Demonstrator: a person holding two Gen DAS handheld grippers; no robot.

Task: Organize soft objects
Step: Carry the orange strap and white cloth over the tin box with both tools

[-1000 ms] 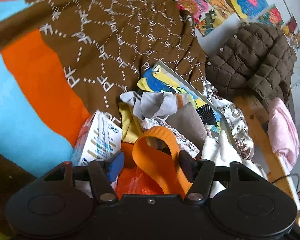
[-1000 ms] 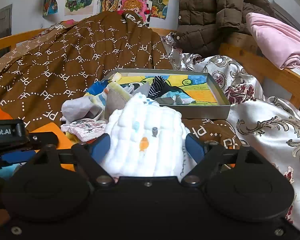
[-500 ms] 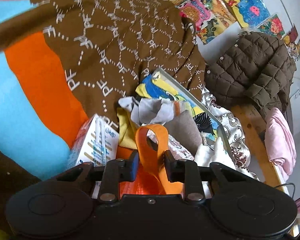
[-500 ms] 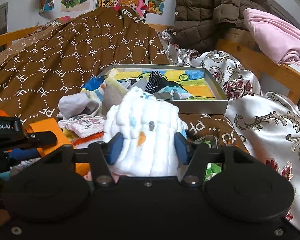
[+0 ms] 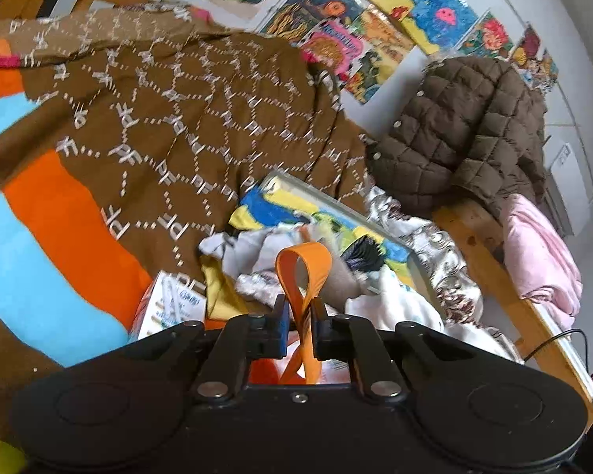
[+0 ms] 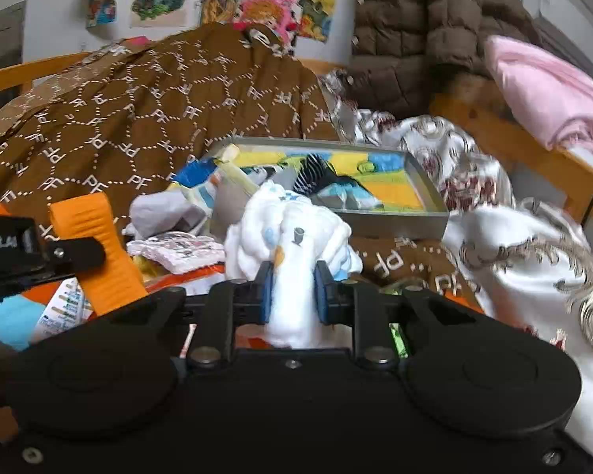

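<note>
My left gripper [image 5: 299, 326] is shut on an orange strap [image 5: 302, 272], whose loop stands up between the fingers. The strap also shows in the right wrist view [image 6: 93, 245], with the left gripper at the far left. My right gripper [image 6: 292, 292] is shut on a white padded cloth [image 6: 292, 237] with small printed figures, bunched above the fingers. Behind both lies a pile of small cloths and socks [image 6: 170, 213] in front of a shallow grey tray [image 6: 399, 219] with a colourful lining, which holds a few cloths.
A brown patterned blanket [image 5: 201, 118] covers the bed. A white carton [image 5: 170, 310] lies at the left of the pile. A brown quilted jacket [image 5: 462, 130] and a pink cloth [image 5: 537, 252] hang on the wooden bed rail [image 5: 490, 260]. A white patterned sheet [image 6: 525, 252] lies at right.
Both grippers have closed: the left on the orange strap, the right on the white padded cloth. Both have lifted a little, and the strap's loop now stands narrow and upright.
</note>
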